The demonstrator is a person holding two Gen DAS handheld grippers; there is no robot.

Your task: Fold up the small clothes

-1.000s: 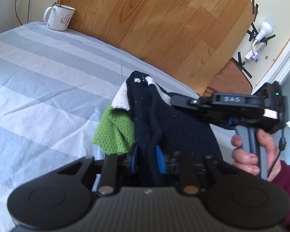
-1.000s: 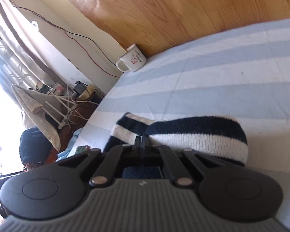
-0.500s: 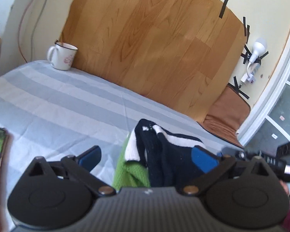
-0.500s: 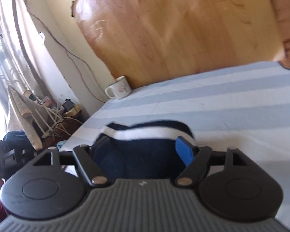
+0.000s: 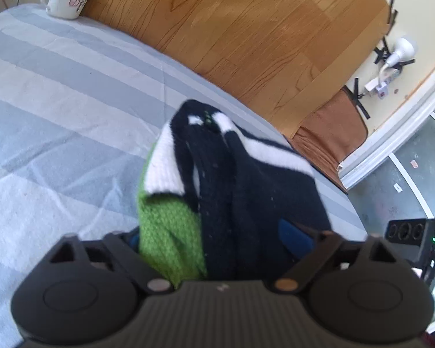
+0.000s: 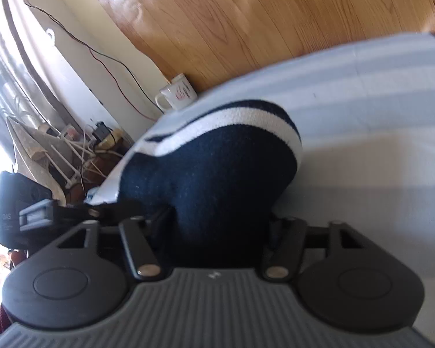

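My left tongs and right tongs are both wide apart around the folded sock bundle on the striped bed. Next I should squeeze it.

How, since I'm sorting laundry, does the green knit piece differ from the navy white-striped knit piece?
The green knit piece is plain and coarser-looking; the navy white-striped knit piece carries white bands. Green lies underneath, mostly covered; navy sits on top. Both are knitted and bunched together.

A bunched navy knit garment with white stripes (one green patch beside them) lies on the striped cloth.
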